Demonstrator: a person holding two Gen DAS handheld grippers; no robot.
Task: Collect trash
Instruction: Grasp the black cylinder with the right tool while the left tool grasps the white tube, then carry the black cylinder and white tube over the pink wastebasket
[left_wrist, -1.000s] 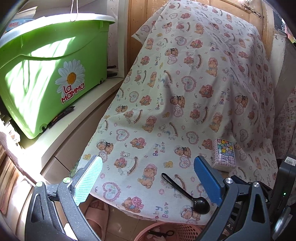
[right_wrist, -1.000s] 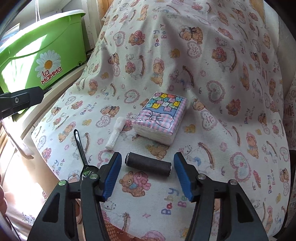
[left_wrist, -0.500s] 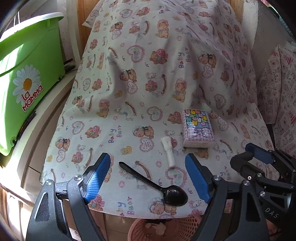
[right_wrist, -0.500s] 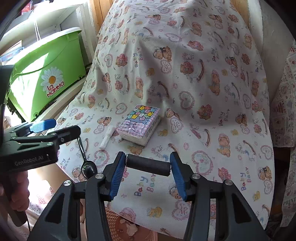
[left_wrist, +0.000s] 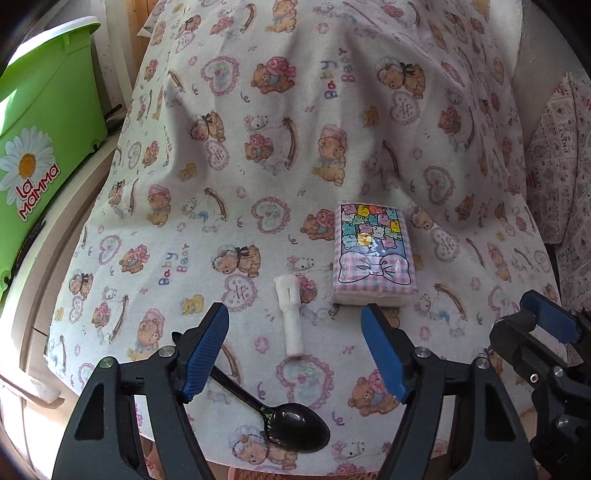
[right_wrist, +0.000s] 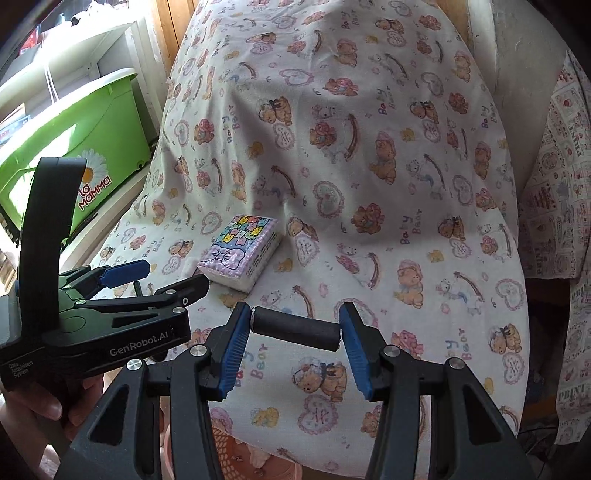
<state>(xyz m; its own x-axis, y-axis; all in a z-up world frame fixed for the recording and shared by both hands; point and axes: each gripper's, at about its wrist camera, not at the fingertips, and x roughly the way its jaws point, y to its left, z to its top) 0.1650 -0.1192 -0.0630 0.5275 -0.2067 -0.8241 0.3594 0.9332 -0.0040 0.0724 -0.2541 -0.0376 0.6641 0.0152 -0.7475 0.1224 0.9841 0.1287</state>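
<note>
My right gripper (right_wrist: 293, 352) is shut on a dark cylinder (right_wrist: 295, 328), held end to end above the bear-print cloth (right_wrist: 369, 184). My left gripper (left_wrist: 295, 350) is open, its blue pads on either side of a small white paper roll (left_wrist: 290, 319) lying on the cloth (left_wrist: 258, 147). A black plastic spoon (left_wrist: 291, 430) lies just below the left gripper near the cloth's front edge. A tissue pack (left_wrist: 373, 254) sits right of the roll; it also shows in the right wrist view (right_wrist: 240, 256). The left gripper (right_wrist: 147, 282) shows in the right wrist view.
A green La Mamma tub (left_wrist: 37, 147) stands on a shelf at the left. A pink basket (right_wrist: 236, 461) sits on the floor under the cloth's front edge. Patterned fabric (left_wrist: 561, 166) hangs at the right.
The right gripper has lifted the dark cylinder clear of the cloth and drawn back. The left gripper has moved forward and right, over the white roll and the spoon.
</note>
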